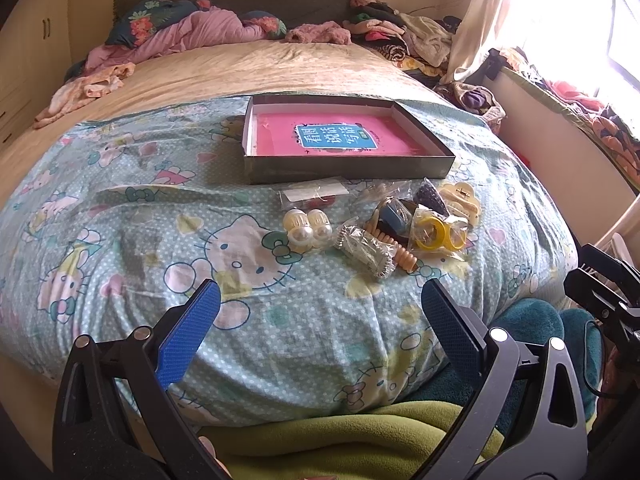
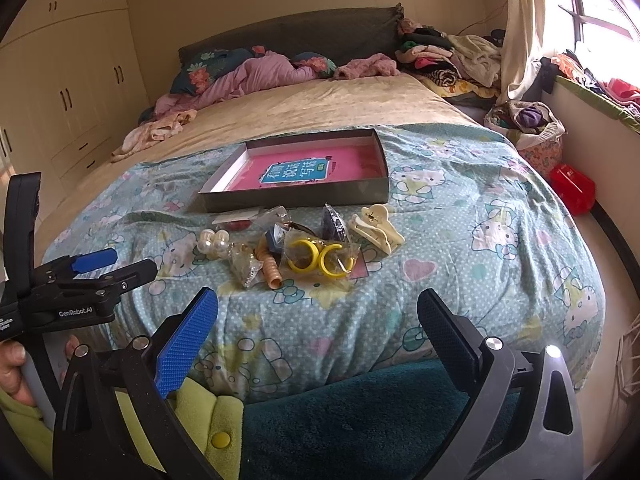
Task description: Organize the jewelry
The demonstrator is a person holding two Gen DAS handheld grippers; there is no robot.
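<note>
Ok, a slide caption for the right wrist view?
Open right hand-held gripper faces bagged jewelry before an open box on a bed.

Home bedroom. Ahead of the fingers, a double bed (image 2: 320,112) fills most of both views, w/ a cartoon-cat print quilt (image 2: 460,240) over the near half and a plain tan sheet beyond. Far past the fingertips: dark headboard (image 2: 304,36), floral pillow (image 2: 208,68), crumpled pink bedding. Heap of clothes (image 2: 448,56) ahead-right by a pale curtain (image 2: 524,40) and sunlit window. Off to the left, cream built-in wardrobe doors (image 2: 72,80) w/ dark handles. Lived-in, domestic clutter.
</note>
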